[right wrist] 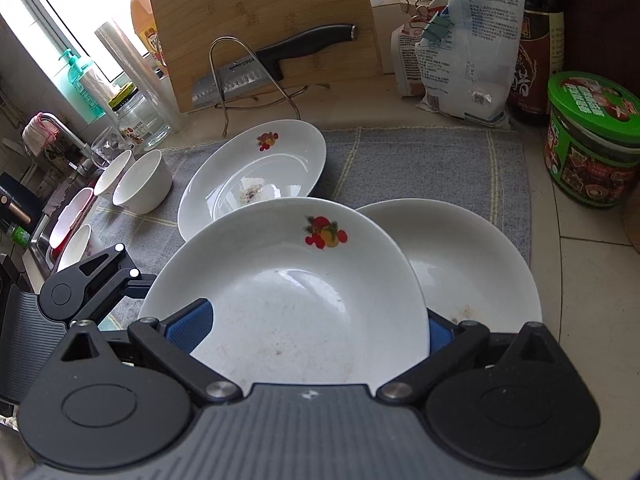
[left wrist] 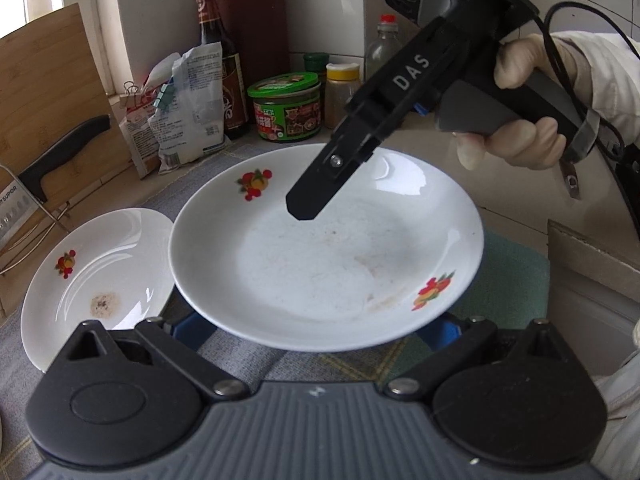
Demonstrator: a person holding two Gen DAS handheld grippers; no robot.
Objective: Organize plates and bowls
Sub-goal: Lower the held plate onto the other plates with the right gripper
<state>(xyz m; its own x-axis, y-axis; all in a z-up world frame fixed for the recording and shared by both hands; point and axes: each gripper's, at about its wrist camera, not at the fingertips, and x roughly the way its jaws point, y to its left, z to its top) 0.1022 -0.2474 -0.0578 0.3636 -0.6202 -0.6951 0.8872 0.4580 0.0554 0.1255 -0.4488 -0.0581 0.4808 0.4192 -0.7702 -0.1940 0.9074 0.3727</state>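
Observation:
A white plate with fruit decals [left wrist: 320, 256] fills the left wrist view, raised above the grey towel [left wrist: 240, 360]. Its near rim covers both tips of my open left gripper [left wrist: 314, 332]. My right gripper [left wrist: 308, 204] comes in from the upper right, one finger over the plate's far rim. In the right wrist view that plate [right wrist: 288, 300] sits tilted between the wide-apart pads of my right gripper [right wrist: 316, 328]: the left pad [right wrist: 190, 328] over its inner face, the right pad behind its edge. A plain plate [right wrist: 472, 264] lies partly beneath it. My left gripper [right wrist: 136, 280] meets its left edge.
A second decal plate [right wrist: 256, 176] with a food stain lies on the towel [right wrist: 420, 168]. Two white bowls [right wrist: 140, 184] stand at its left end. A cutting board [right wrist: 260, 28] with a cleaver, bags, bottles and a green jar [right wrist: 592, 140] line the wall.

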